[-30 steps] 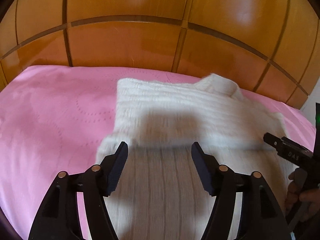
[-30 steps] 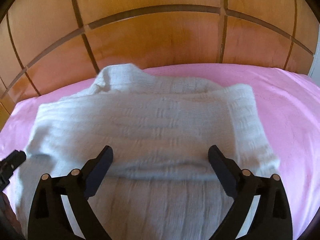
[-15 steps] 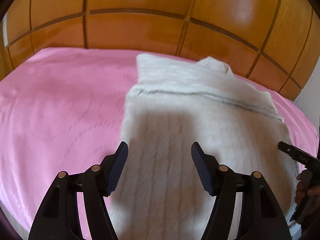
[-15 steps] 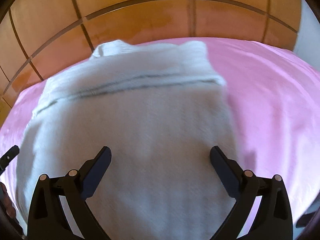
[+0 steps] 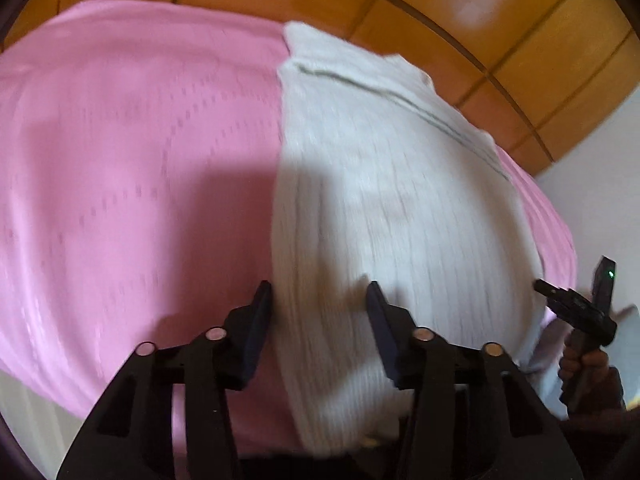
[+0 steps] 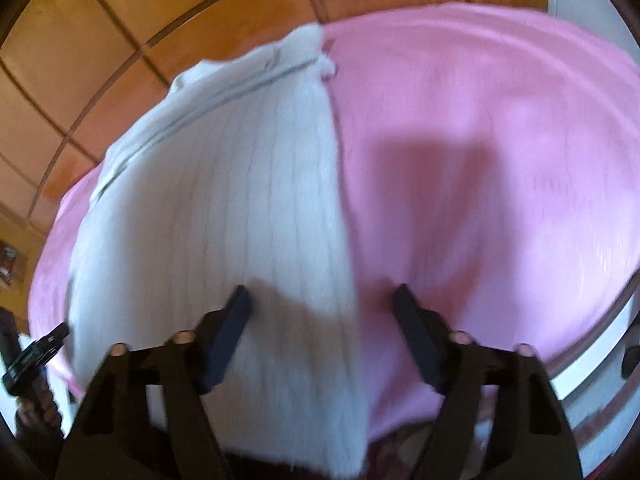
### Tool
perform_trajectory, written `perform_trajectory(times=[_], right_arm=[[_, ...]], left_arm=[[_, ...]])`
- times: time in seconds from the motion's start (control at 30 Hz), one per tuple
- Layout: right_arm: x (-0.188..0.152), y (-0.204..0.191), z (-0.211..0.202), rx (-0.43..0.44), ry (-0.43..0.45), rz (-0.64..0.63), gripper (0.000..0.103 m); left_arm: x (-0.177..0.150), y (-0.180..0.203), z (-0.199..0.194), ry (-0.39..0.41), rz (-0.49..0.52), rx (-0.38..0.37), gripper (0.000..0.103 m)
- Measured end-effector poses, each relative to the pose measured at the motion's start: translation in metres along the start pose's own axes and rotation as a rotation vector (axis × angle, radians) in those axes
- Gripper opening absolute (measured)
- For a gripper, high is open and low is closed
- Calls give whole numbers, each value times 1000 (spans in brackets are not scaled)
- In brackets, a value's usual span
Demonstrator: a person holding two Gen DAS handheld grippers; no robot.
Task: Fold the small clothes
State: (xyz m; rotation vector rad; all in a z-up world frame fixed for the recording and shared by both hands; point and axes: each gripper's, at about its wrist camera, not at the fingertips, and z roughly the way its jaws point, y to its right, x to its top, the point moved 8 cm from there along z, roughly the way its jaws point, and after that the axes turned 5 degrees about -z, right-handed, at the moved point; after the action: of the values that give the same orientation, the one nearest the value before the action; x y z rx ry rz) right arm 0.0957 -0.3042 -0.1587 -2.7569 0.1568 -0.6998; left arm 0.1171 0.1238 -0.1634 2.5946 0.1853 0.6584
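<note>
A white ribbed knit sweater (image 5: 400, 216) lies flat on a pink bedspread (image 5: 132, 168), sleeves folded in, collar end toward the headboard. My left gripper (image 5: 318, 300) is open and empty, straddling the sweater's left edge near its hem. In the right wrist view the sweater (image 6: 224, 216) fills the left half, and my right gripper (image 6: 322, 300) is open and empty, straddling its right edge near the hem. Each gripper shows at the edge of the other's view, the right gripper (image 5: 576, 308) and the left gripper (image 6: 36, 354).
A wooden panelled headboard (image 5: 460, 12) rises behind the bed. The pink bedspread (image 6: 500, 184) spreads wide on both sides of the sweater. The bed's front edge lies just under both grippers. A white wall (image 5: 600, 184) stands at the right.
Both grippers have pulled back toward the bed's front edge and tilted down. The sweater's lower part, raised and doubled a second ago, now lies flat and long. Both stay open.
</note>
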Motion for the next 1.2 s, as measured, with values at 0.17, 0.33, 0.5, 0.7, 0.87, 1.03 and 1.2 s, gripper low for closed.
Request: perform_trajectory(times=[0.17, 0.33, 0.5, 0.7, 0.87, 1.03, 1.2], right_arm=[[-41, -18, -1, 94, -111, -29, 28], [-30, -44, -12, 206, -100, -46, 12], [21, -61, -29, 337, 25, 12, 12], [93, -43, -9, 348, 122, 159, 11], [135, -27, 11, 341, 149, 233, 21], [149, -6, -6, 314, 232, 237, 77], [119, 7, -9, 235, 198, 165, 85]], left_arm=[[-26, 2, 0, -60, -12, -57, 16], [-7, 14, -20, -29, -71, -243, 9], [36, 26, -26, 45, -116, -354, 9], [105, 36, -5, 90, -219, -408, 9], [162, 21, 28, 123, -295, -255, 10], [173, 4, 25, 170, -290, -208, 54], [137, -11, 30, 114, -209, -170, 54]])
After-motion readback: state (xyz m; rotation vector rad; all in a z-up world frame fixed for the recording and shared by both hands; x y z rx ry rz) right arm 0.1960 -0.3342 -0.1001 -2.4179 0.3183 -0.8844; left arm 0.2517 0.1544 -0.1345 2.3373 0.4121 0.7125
